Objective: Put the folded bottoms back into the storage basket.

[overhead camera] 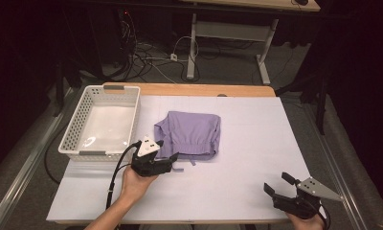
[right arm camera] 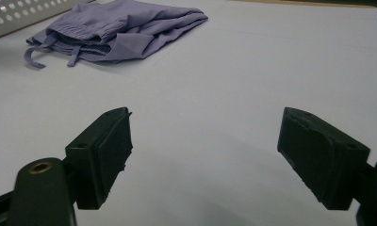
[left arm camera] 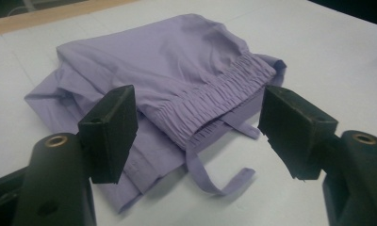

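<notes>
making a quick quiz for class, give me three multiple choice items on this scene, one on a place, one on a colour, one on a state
1. Where does the white basket stand relative to the folded garment in the high view?
A. left of it B. right of it C. on top of it
2. What colour is the garment?
A. green B. lilac C. red
3. How are the left hand-held gripper's jaws?
A. shut on the drawstring B. open C. shut on nothing

A: basket sits at the table's left edge.
B: the cloth is pale purple.
B: the pads stand apart, gripping nothing.
</notes>
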Demonstrator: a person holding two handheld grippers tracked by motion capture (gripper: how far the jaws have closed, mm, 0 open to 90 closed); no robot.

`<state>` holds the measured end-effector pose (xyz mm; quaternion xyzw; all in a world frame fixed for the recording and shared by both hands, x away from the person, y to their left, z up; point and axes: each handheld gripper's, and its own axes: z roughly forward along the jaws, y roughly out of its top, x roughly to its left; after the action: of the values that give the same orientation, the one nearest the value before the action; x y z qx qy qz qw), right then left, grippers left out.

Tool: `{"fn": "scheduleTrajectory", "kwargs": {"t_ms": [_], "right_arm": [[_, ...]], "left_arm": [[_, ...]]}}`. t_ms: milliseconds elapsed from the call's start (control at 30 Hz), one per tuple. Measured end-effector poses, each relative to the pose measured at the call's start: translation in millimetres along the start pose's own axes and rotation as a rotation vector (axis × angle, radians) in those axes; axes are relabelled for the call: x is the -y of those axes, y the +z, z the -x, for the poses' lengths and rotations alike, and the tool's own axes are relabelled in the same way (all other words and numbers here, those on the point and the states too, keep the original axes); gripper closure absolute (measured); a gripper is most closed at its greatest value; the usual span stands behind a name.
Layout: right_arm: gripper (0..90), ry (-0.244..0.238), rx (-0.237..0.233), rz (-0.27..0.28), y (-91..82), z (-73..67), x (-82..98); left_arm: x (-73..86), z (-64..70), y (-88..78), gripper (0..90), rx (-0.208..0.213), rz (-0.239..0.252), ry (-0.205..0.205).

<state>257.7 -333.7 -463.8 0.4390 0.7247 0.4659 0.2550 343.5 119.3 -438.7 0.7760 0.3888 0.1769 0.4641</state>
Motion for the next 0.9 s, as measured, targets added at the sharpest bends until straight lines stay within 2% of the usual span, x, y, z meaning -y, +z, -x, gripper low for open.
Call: {"fn": "scheduleTrajectory", "kwargs": {"t_ms": [167,233,367,467,567,700,767,900], "right_arm": [[19.0,-0.007,-0.005,0.003,-0.4,-0.7,-0.3],[19.0,-0.004,-0.006,0.006,-0.5,-0.5,0.0],[19.0,0.003,-0.007,0.008,-1.0,0.2,-0.1],[18.9,-0.001,-0.008,0.007,-0.7,-0.7,-0.4],[19.0,-0.008,-0.006,0.0,0.1,-1.4,-0.2],[19.0,0.002,-0.009,0.004,0.2,0.6,0.3],[19.0,0.002,-0.012,0.005,-0.1,0.8,0.4],[18.9,-0.005,-0.017,0.013,-1.3,-0.9,-0.2]], "left_arm": [[-7.6,-3.9,6.4,27.4,-0.005,-0.022,-0.012],[-11.1,-5.1,10.6,27.4,-0.027,-0.035,-0.007],[-20.6,-8.6,22.5,27.3,-0.041,-0.069,-0.011],[-24.3,-9.1,27.1,22.8,-0.041,-0.074,-0.018],[-31.7,-9.4,33.0,19.0,-0.058,-0.104,0.004],[-42.5,-14.5,39.4,18.8,-0.09,-0.14,0.017],[-48.5,-19.2,43.9,15.2,-0.097,-0.158,0.004],[-58.3,-25.3,53.1,14.7,-0.114,-0.196,-0.013]]}}
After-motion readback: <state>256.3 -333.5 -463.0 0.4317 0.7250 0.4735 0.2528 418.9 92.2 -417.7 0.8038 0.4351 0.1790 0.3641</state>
